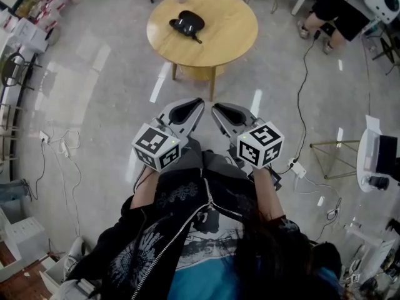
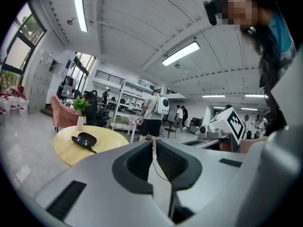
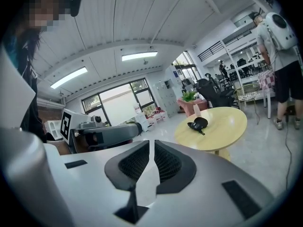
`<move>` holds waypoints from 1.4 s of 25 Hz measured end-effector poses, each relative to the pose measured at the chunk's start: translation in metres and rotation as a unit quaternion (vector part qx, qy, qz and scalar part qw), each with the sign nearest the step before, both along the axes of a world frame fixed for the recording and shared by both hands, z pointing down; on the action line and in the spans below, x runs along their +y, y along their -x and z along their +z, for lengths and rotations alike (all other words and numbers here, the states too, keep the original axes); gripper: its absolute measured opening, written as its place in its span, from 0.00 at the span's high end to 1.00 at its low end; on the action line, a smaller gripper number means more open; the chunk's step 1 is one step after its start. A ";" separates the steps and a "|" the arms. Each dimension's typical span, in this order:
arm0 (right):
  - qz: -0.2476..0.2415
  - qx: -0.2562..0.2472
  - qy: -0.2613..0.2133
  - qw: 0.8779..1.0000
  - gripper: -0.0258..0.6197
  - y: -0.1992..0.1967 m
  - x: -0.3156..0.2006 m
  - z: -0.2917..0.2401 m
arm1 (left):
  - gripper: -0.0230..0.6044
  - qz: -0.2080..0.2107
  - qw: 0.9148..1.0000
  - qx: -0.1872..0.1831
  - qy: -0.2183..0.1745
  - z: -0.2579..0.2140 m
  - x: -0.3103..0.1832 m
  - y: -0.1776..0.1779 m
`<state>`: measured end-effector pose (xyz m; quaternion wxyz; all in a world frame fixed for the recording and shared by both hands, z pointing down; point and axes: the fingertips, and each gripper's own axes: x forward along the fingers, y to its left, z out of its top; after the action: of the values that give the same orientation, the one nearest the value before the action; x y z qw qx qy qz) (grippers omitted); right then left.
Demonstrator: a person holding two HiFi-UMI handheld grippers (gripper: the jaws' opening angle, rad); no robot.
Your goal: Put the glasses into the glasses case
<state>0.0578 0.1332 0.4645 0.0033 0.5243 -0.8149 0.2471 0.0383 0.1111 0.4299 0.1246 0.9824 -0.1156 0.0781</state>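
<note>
I am holding both grippers side by side in front of my body. The left gripper (image 1: 195, 105) and the right gripper (image 1: 217, 109) are both showing jaws drawn together, with nothing between them. The black glasses case (image 1: 192, 19) is sitting on the round wooden table (image 1: 231, 30), well apart from both. The glasses (image 1: 180, 25) appear to be lying against it.

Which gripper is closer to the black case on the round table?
Left, slightly: the black case lies nearly straight ahead of the left gripper; the right gripper is offset sideways. Both are far short of it.
</note>
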 end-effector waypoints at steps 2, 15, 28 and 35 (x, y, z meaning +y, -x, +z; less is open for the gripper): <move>-0.003 0.004 0.001 1.000 0.87 0.002 0.004 0.001 | 0.93 -0.002 1.000 0.000 0.001 0.001 0.004 0.001; -0.021 0.021 0.010 1.000 0.88 0.012 0.001 0.008 | 0.93 -0.012 1.000 -0.001 0.000 0.004 0.001 0.010; -0.025 0.025 0.018 0.999 0.88 0.014 -0.004 0.012 | 0.93 -0.010 1.000 -0.003 -0.004 0.002 -0.003 0.011; -0.035 0.032 0.019 0.999 0.88 0.023 -0.008 0.012 | 0.93 -0.024 1.000 0.001 -0.006 0.000 -0.009 0.020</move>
<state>0.0351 0.1254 0.4763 0.0477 0.5024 -0.8277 0.2455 0.0184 0.1017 0.4296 0.1210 0.9801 -0.1392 0.0733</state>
